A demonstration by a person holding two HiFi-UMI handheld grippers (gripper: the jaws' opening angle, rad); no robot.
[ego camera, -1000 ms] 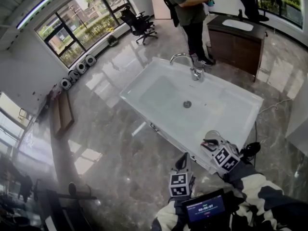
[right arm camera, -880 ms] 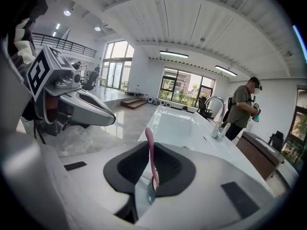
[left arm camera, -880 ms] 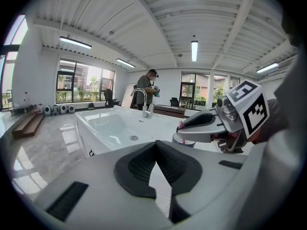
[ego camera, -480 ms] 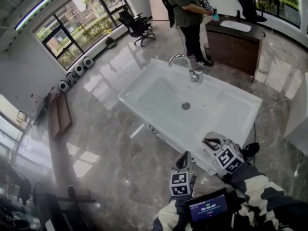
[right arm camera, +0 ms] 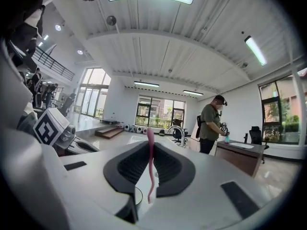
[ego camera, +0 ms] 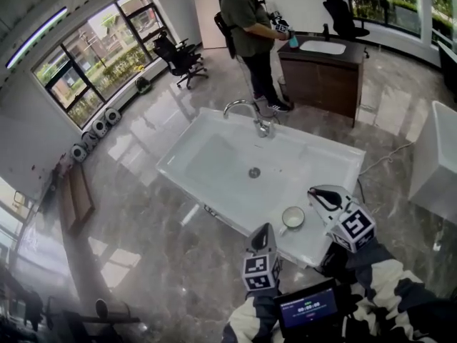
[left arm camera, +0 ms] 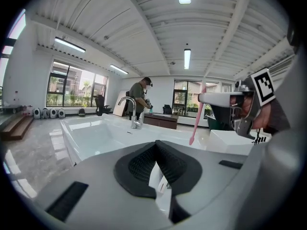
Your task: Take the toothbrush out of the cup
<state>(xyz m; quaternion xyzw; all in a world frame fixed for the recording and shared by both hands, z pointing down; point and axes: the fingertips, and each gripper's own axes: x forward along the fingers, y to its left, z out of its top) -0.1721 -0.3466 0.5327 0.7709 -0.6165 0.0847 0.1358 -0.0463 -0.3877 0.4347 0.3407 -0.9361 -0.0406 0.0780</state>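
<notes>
Left gripper (ego camera: 262, 233): jaws together with nothing between them; it hovers off the near edge of the sink counter (ego camera: 325, 166), below and left of the cup, not touching it.
Cup (ego camera: 293, 218): white, upright near the front edge of the counter, between the two grippers; its inside looks empty from the head view.
Toothbrush (left arm camera: 197, 114): pink, pinched partway along its length; long axis near upright, a little tilted, lower end hanging free above the counter with nothing round it.
Right gripper (ego camera: 319, 193): jaws have just been closing and now stand nearly shut, pads pressing on the toothbrush handle; it sits just right of the cup and looks higher.
Key relation: the brush lies up and to the right of the cup, in the right hand; the left gripper is about as near the cup but idle.
Stage, as judged: brush looks clear of the rim, so the removal seems all but done.
Next move, as judged: carry the brush away sideways, keeping its hanging end from clipping the cup.
</notes>
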